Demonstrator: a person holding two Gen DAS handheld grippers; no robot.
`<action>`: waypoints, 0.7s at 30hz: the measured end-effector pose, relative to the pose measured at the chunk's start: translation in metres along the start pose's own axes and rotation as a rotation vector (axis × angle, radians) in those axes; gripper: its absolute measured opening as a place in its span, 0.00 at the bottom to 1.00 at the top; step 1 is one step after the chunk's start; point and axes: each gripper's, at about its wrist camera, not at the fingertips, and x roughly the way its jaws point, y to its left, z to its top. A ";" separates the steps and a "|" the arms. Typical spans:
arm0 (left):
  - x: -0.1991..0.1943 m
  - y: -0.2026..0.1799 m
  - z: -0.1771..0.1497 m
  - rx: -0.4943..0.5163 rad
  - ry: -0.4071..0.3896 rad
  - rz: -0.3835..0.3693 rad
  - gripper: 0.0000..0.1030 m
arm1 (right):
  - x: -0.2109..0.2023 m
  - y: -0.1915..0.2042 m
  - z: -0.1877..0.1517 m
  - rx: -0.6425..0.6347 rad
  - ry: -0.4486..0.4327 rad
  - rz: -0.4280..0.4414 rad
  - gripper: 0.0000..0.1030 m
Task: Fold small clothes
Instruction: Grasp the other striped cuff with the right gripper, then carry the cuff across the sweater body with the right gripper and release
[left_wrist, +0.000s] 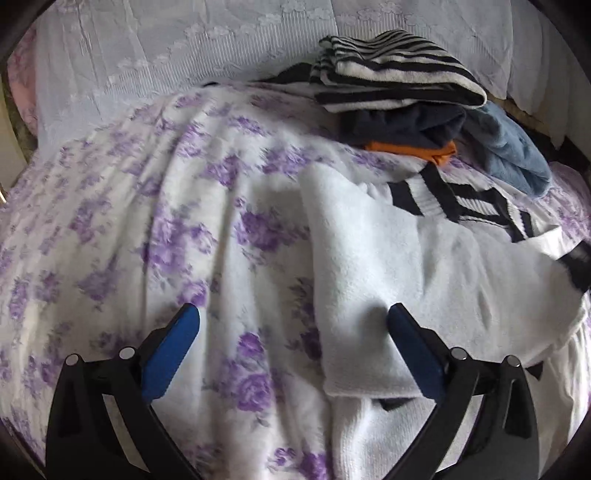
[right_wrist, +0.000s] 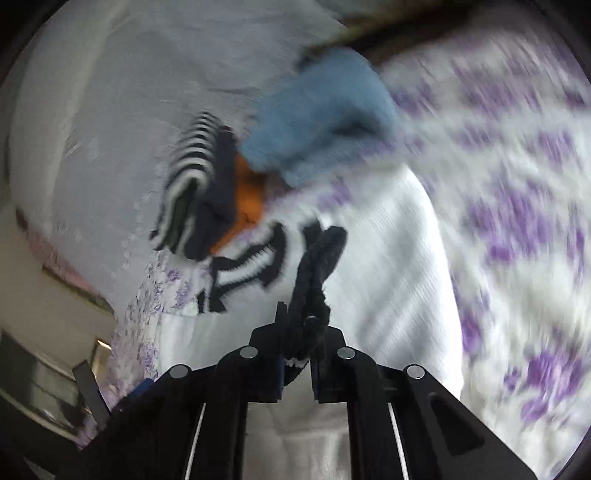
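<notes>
The left gripper gapes wide, empty, over the white sweater's near edge on the bed. The right gripper pinches what looks like its dark trim. Soft, floppy; grab hems. Folded clothes sit beyond.

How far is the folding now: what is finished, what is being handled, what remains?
Done: a folded pile, striped piece on top, lies on the bed. In hand: the right gripper is shut on the dark trim of the white sweater; the left gripper is open at its edge. Left: folding this sweater.
</notes>
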 end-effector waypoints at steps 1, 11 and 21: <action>0.000 -0.001 0.000 0.005 0.002 0.002 0.96 | -0.006 0.009 0.002 -0.056 -0.035 0.017 0.11; -0.021 0.009 0.011 -0.035 -0.024 -0.001 0.96 | -0.037 -0.033 0.011 0.001 -0.153 -0.160 0.25; 0.057 -0.042 0.039 0.020 0.148 -0.117 0.96 | 0.077 0.040 0.002 -0.451 0.058 -0.416 0.71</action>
